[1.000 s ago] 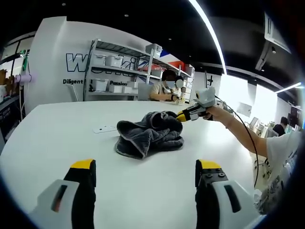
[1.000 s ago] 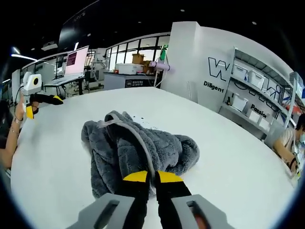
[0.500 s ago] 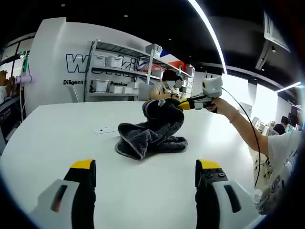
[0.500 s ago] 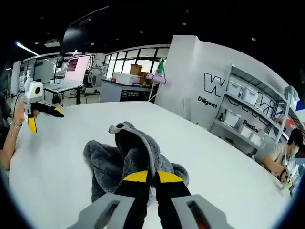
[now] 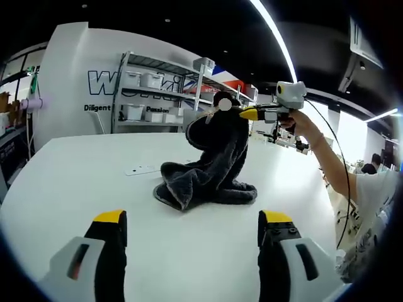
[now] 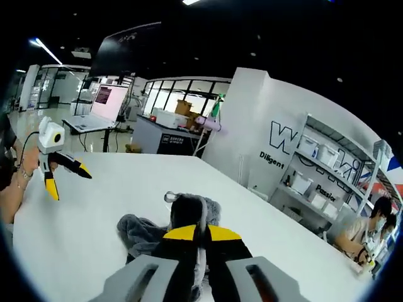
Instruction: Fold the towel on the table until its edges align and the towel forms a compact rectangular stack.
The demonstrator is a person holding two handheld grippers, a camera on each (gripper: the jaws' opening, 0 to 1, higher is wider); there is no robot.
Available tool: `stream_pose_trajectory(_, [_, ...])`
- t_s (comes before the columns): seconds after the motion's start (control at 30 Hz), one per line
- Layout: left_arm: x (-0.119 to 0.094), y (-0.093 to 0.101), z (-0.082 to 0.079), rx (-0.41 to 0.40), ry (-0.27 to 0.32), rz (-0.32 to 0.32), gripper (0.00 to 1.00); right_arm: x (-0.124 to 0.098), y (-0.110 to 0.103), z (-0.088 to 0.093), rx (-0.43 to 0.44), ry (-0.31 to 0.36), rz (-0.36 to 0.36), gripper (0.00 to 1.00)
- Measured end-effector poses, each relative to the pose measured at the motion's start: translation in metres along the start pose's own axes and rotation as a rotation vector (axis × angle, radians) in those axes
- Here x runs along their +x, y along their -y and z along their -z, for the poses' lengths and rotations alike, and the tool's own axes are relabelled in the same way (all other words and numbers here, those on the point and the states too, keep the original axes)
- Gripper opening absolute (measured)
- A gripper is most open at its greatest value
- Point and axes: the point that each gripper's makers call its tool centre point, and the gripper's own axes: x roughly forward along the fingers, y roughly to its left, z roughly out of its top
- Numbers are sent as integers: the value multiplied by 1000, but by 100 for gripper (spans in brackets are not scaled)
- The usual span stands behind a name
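My right gripper [image 6: 195,234] is clamped on the grey towel [image 5: 211,160], hoisting it mid-frame off the white table [image 5: 75,182]; left gripper [image 5: 192,220] sits wide open, bottom of frame.

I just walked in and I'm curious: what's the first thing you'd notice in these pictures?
The fluffy dark grey towel in the middle of the big white table: one end hangs high in the air while the rest sits crumpled on the tabletop. The right gripper, with its yellow-tipped fingers shut on the towel, holds that end up. The left gripper waits open near the table's edge, away from the towel.
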Motion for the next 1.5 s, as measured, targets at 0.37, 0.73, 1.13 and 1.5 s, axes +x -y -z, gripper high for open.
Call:
stream_pose_trajectory(0.37, [-4,-5,-1,-5,5,-9,90,-26,-10,-51,-109,65,0,4])
stream_pose_trajectory(0.73, [-5,-6,0,-9,8,-13,90,-61,-11,-104,-200,157,26,3])
stream_pose_trajectory(1.13, [-5,-8,1,-17,4,-15,90,-97,11,-127,-227,205,113,3])
stream_pose_trajectory(1.5, [-2,-9,4,-20,-8,-19,90,-75,37,-88,-174,137,153,3])
